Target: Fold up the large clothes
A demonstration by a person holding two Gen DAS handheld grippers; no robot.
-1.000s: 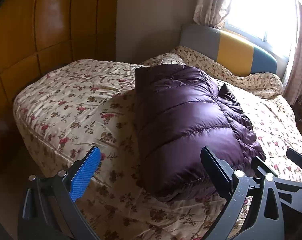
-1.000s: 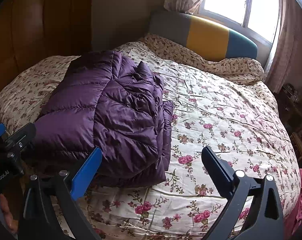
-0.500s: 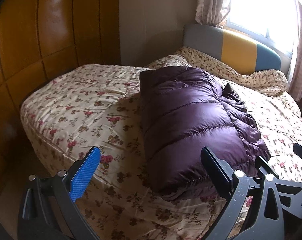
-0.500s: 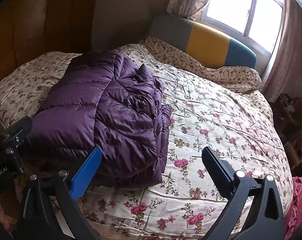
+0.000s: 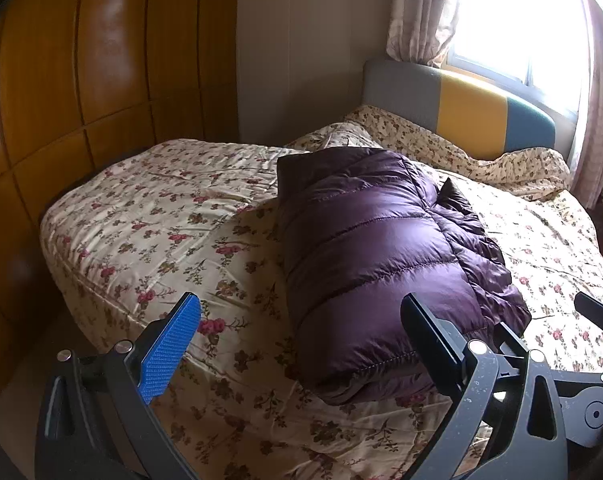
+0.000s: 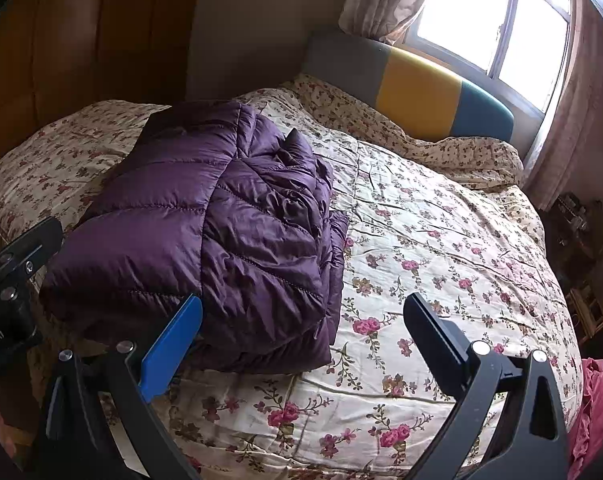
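Left wrist view: the folded, quilted purple puffer jacket (image 5: 381,264) lies as a thick bundle on the bed with the cream, rose-printed quilted cover (image 5: 173,232), its near end just beyond the left gripper (image 5: 301,340). That gripper's jaws are spread wide and hold nothing; one carries a blue textured pad, the other is plain black. Part of the right gripper (image 5: 597,320) shows at the right edge, near the jacket's loose, crumpled side.

From the right wrist, the jacket (image 6: 221,232) sits on the left part of the bed (image 6: 441,240), with its smooth folded panel to the left and the rumpled layers stacked to the right. The right gripper (image 6: 301,340) hangs above the bed's near edge with jaws spread and nothing between them. The left gripper (image 6: 17,264) shows at the left edge. A padded headboard in grey, yellow and teal panels (image 6: 417,92) stands under the bright window (image 6: 489,24).
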